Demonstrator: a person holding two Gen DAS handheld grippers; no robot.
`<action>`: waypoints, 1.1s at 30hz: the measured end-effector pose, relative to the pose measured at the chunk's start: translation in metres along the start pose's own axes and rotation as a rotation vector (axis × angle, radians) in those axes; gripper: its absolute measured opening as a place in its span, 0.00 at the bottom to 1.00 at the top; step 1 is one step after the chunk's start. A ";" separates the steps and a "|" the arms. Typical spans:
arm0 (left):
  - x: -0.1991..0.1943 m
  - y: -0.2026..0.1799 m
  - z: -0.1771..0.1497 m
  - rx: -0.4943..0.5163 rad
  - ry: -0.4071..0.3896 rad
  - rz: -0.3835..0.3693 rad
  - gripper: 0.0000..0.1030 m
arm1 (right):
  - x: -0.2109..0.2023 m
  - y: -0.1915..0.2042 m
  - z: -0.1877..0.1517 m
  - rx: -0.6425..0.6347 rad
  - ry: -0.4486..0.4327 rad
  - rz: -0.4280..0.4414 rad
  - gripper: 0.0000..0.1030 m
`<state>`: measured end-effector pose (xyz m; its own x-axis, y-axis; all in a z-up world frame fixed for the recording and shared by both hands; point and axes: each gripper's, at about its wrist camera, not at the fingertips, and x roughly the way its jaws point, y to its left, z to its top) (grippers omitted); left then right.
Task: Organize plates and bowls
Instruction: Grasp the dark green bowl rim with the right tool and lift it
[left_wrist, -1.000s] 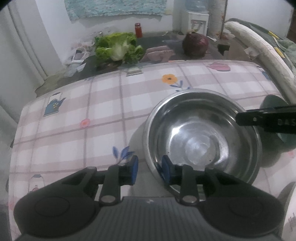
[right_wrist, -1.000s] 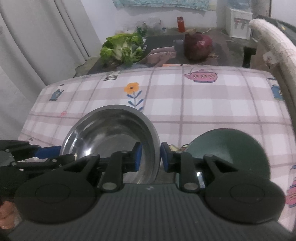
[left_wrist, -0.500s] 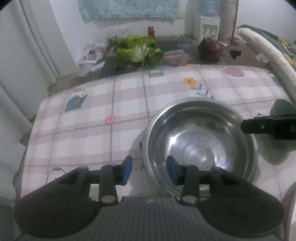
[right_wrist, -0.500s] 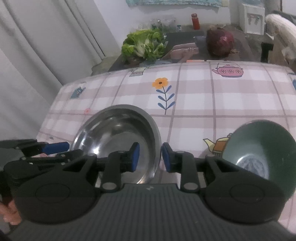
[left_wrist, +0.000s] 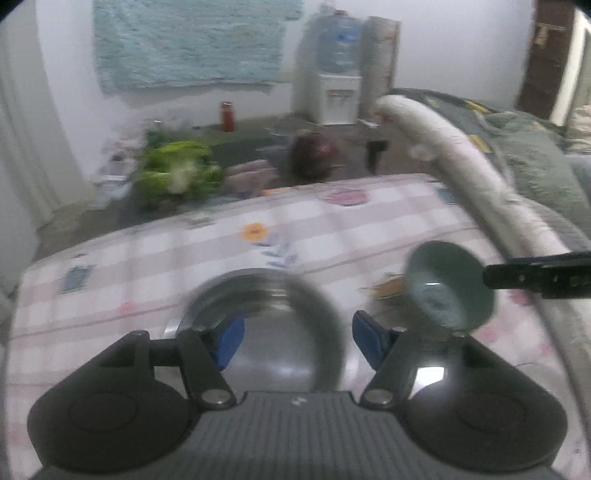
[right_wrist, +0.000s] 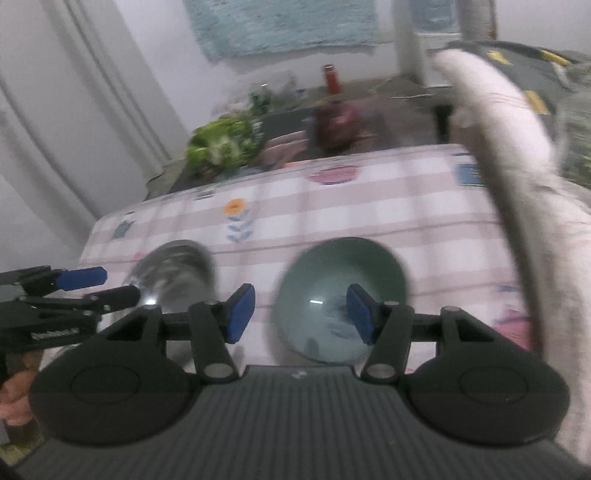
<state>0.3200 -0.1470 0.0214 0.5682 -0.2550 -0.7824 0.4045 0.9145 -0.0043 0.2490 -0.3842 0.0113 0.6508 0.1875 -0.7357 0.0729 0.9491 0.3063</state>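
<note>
A steel bowl (left_wrist: 273, 314) rests on the checked tablecloth (left_wrist: 155, 258), with a green ceramic bowl (left_wrist: 448, 288) to its right. My left gripper (left_wrist: 297, 339) hovers above the steel bowl's near side, its jaws opening and its blue pads clear of the rim. In the right wrist view my right gripper (right_wrist: 301, 314) is over the green bowl (right_wrist: 340, 280), jaws opening, nothing pressed between the pads. The steel bowl (right_wrist: 173, 269) lies to its left, beside the left gripper (right_wrist: 92, 286). Both views are blurred by motion.
Beyond the table's far edge lie green leafy vegetables (left_wrist: 177, 173), a dark red round object (left_wrist: 314, 155) and a red bottle (left_wrist: 227, 116). A white padded rail (left_wrist: 454, 155) curves along the right side. A hand (right_wrist: 14, 391) holds the left gripper.
Both grippers have let go of the steel bowl's rim, opened and pulled back and up. The right gripper has swung right, over the green bowl.
</note>
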 end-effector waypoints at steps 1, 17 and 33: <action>0.004 -0.007 0.003 0.003 0.006 -0.020 0.65 | -0.002 -0.008 -0.001 0.011 0.000 -0.012 0.53; 0.075 -0.082 0.028 0.022 0.113 -0.069 0.50 | 0.037 -0.066 -0.002 0.137 0.040 0.008 0.48; 0.100 -0.097 0.027 0.020 0.161 -0.031 0.13 | 0.069 -0.077 -0.003 0.167 0.068 0.037 0.17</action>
<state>0.3569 -0.2693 -0.0400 0.4335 -0.2274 -0.8720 0.4350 0.9003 -0.0185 0.2860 -0.4435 -0.0644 0.6030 0.2433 -0.7598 0.1784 0.8871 0.4257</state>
